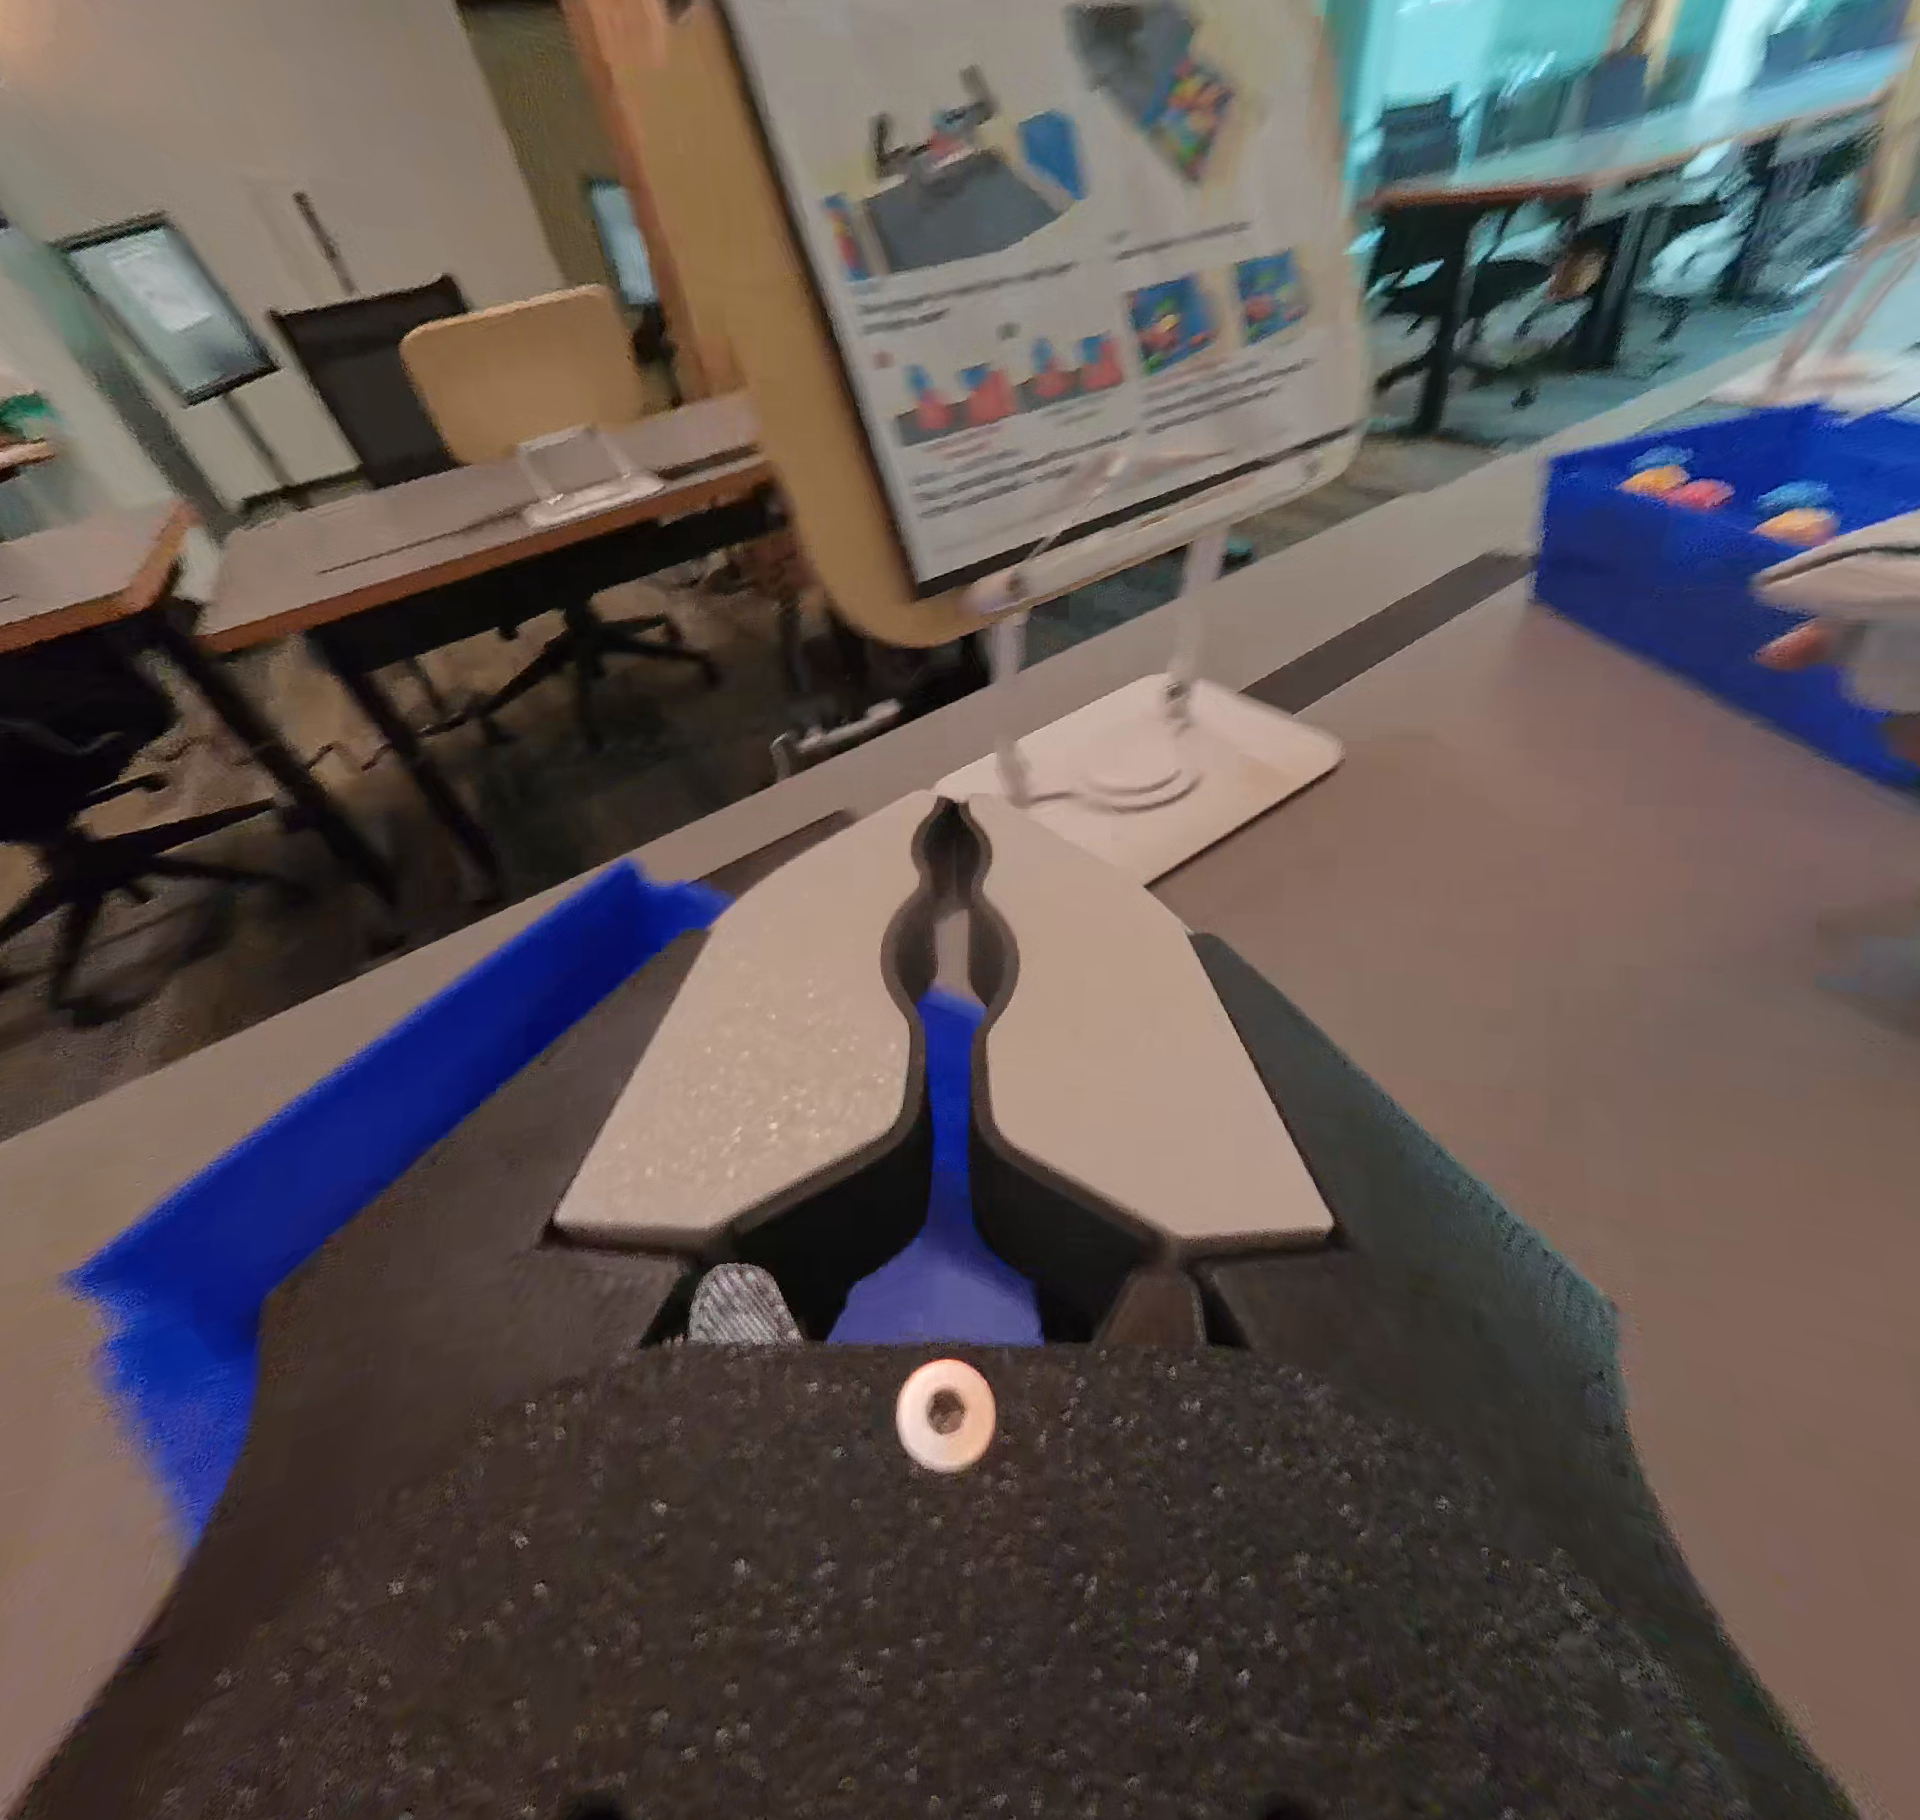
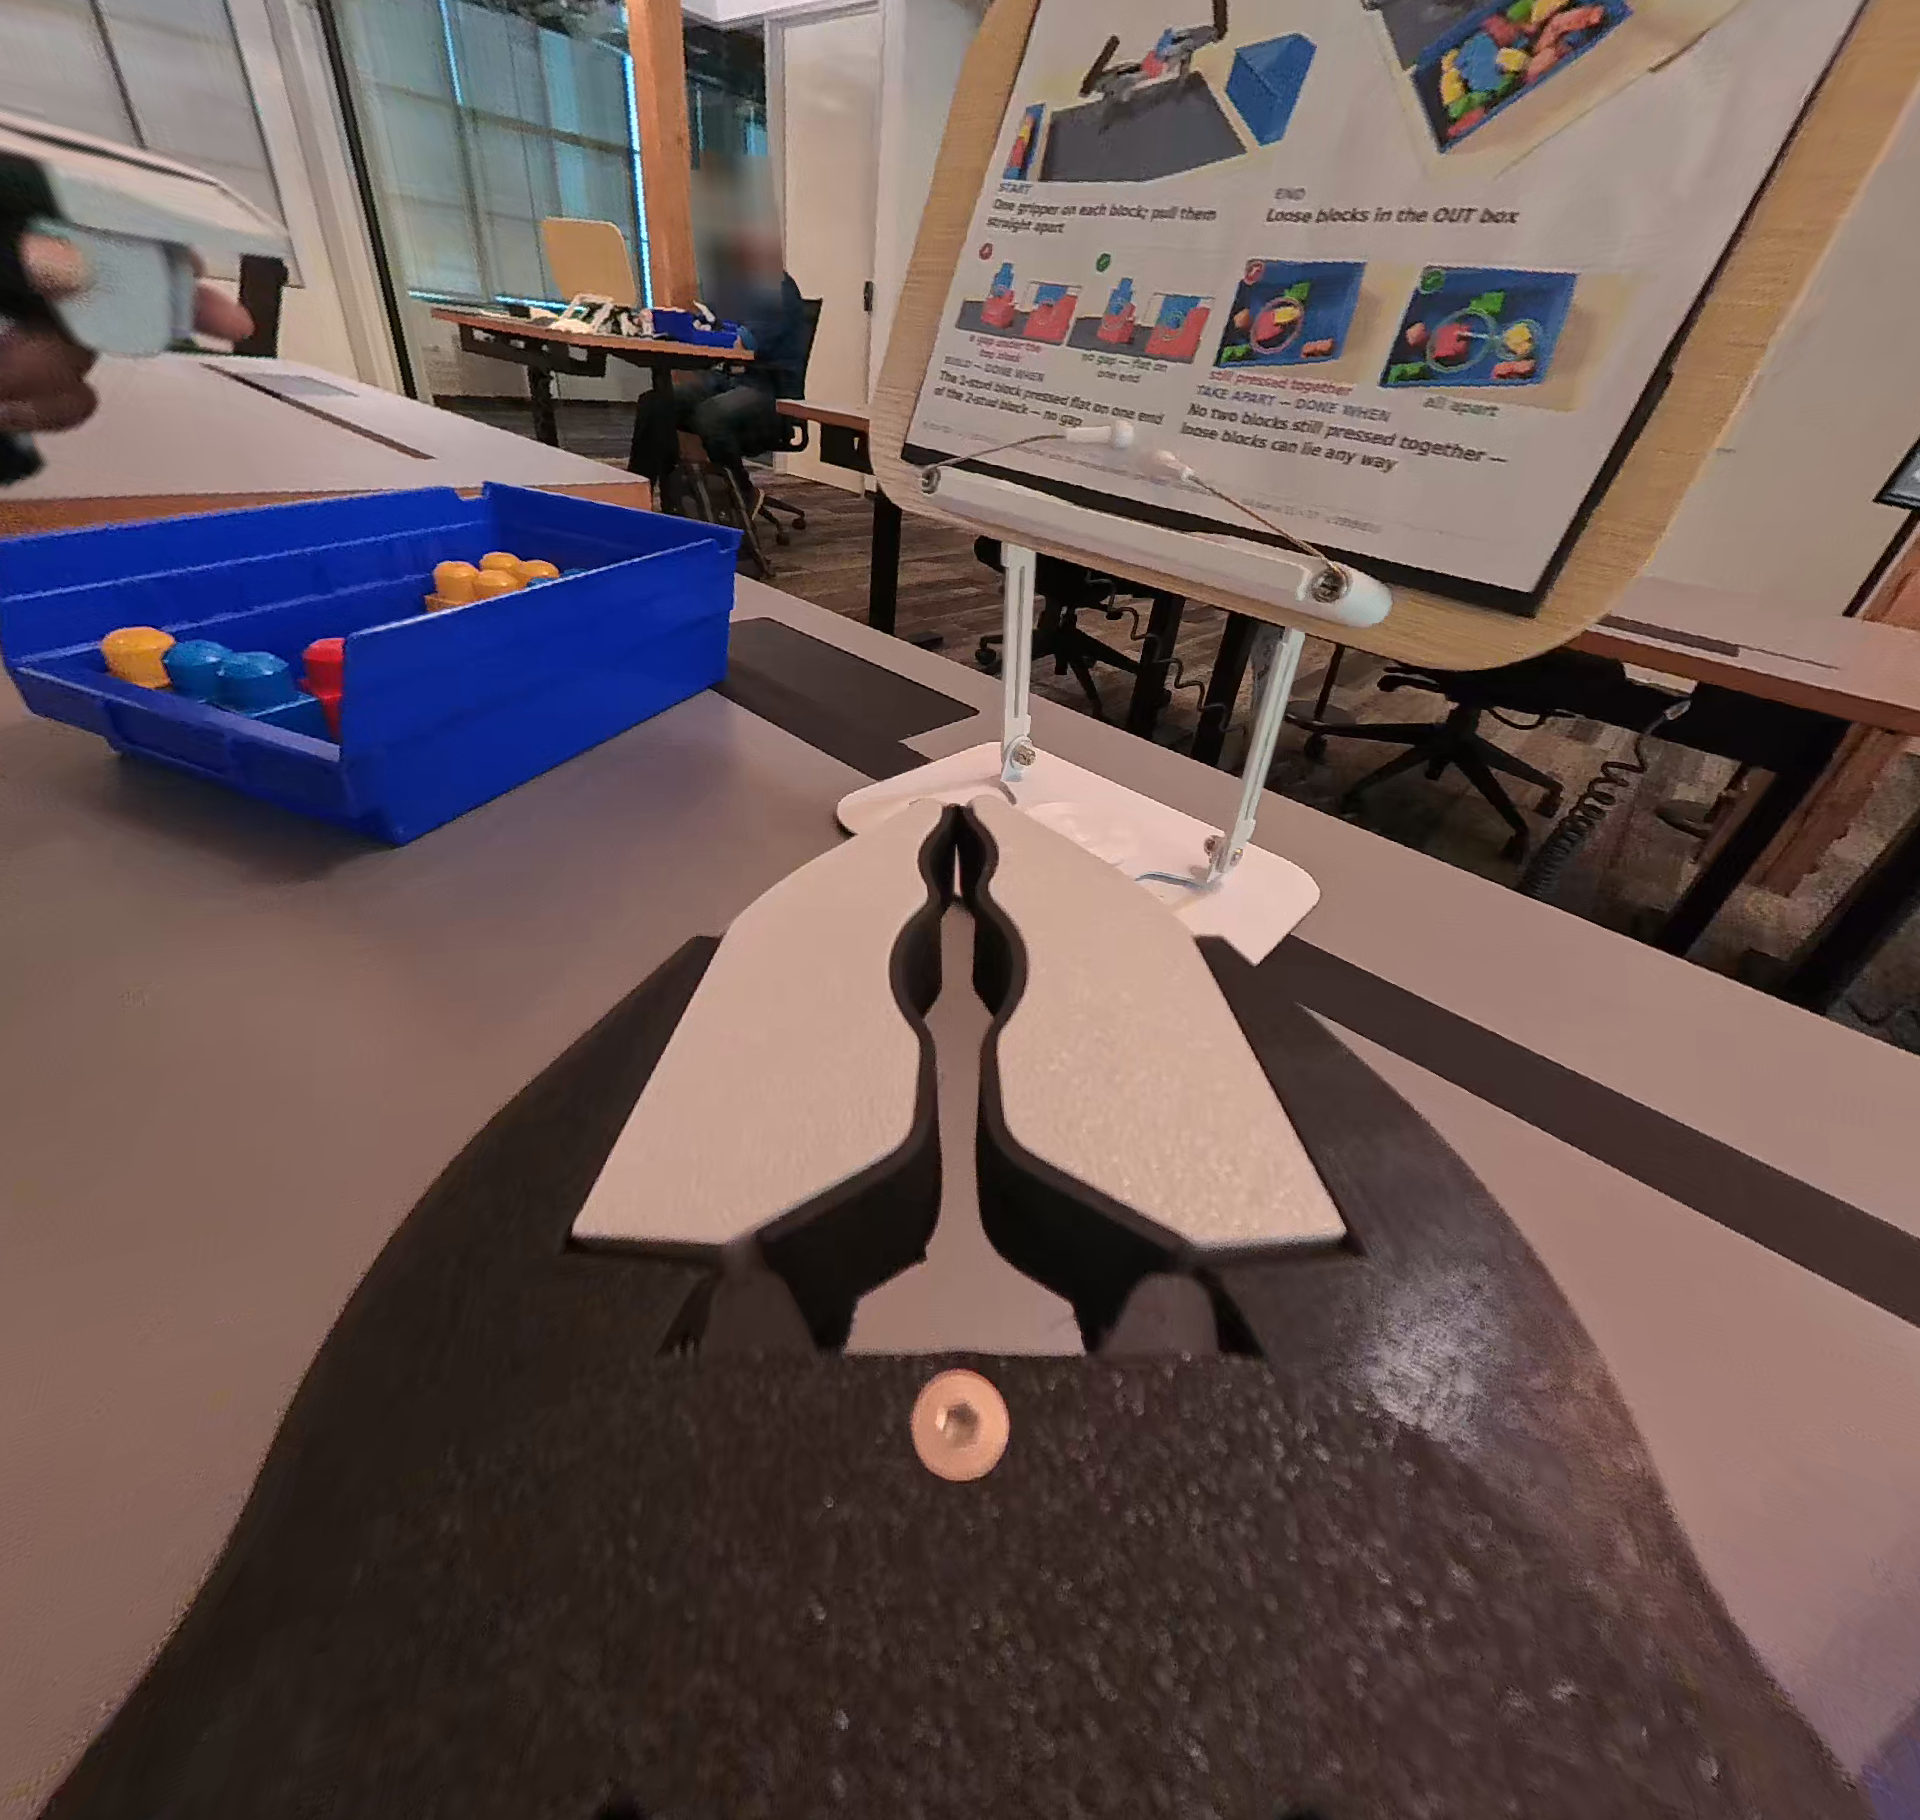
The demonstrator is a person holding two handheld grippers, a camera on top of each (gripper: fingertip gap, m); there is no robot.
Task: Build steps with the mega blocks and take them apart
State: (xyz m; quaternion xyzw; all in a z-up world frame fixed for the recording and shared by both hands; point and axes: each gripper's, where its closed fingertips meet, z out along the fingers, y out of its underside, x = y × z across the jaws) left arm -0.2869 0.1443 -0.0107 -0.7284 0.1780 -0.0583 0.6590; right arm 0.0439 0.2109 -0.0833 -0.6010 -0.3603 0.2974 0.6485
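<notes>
My left gripper (image 1: pixel 951 814) is shut and empty. It hovers over a blue bin (image 1: pixel 312 1095) at the table's near left, and the bin's contents are hidden. A second blue bin (image 1: pixel 1662 575) at the far right holds orange, red and blue mega blocks (image 1: pixel 1678 492). My right gripper (image 2: pixel 958 820) is shut and empty above the grey table (image 2: pixel 312 1043). In the right wrist view a blue bin (image 2: pixel 468 690) on the left holds yellow (image 2: pixel 135 653), blue (image 2: pixel 223 674) and red (image 2: pixel 324 669) blocks. The left gripper (image 2: pixel 135 243) shows blurred above that bin, held by a hand.
An instruction board on a white stand (image 2: pixel 1081 835) stands at the table's far edge, just ahead of both grippers; it also shows in the left wrist view (image 1: pixel 1143 762). The right gripper (image 1: pixel 1849 575) shows blurred at the right edge there. Desks, chairs and a seated person lie beyond.
</notes>
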